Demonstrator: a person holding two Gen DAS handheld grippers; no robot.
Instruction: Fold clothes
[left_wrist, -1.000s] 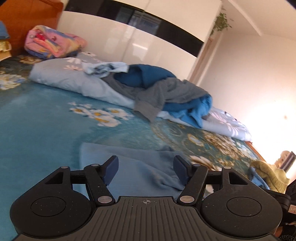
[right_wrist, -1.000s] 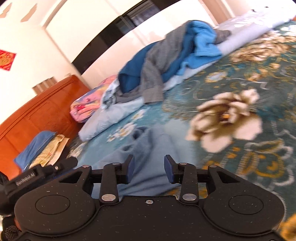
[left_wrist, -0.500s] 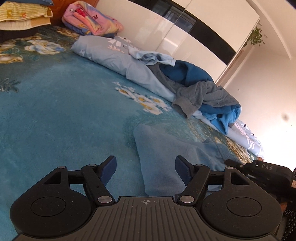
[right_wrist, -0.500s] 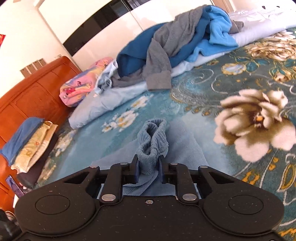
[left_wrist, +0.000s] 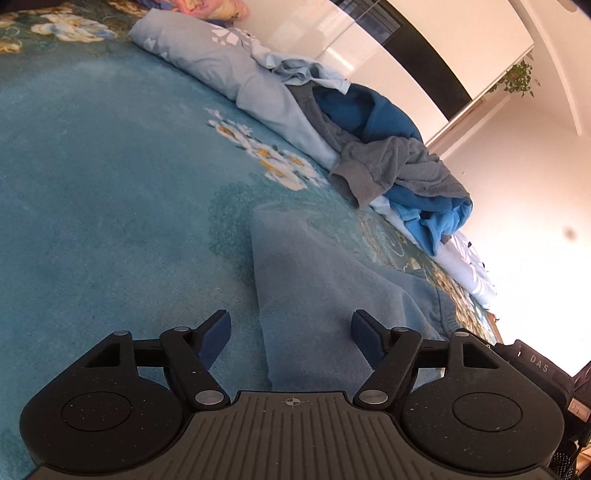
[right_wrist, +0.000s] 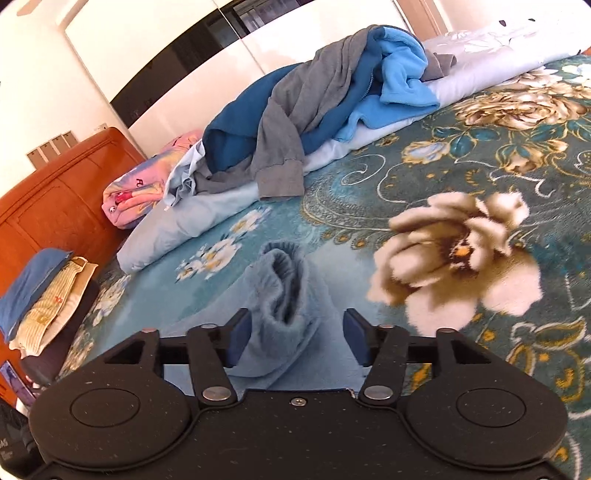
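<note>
Left wrist view
- Left gripper (left_wrist: 290, 334): we saw jaws spread wide, nothing pinched; pads clear of the cloth.
- Garment: the pale blue fleece garment (left_wrist: 317, 291) lay flat on the teal floral bedspread (left_wrist: 110, 206), its near edge running under the gap between the fingers.
- Right gripper: we caught only a black corner of its body at the right edge (left_wrist: 535, 363); jaws not visible from here.
- Background: a rolled light-blue quilt (left_wrist: 236, 70) ran along the far side, with a heap of grey and blue clothes (left_wrist: 388, 158) on top.

Right wrist view
- Right gripper (right_wrist: 294, 338): jaws were opening, released; a bunched fold of the pale blue fleece garment (right_wrist: 284, 291) stood between the pads, touching neither as far as we could tell.
- Garment: it rested on the bedspread just left of a large cream flower print (right_wrist: 458, 254).
- Background: we saw the clothes heap on the quilt, an orange wooden headboard (right_wrist: 55, 192) at left, and a stack of folded items (right_wrist: 44, 295) below it.
</note>
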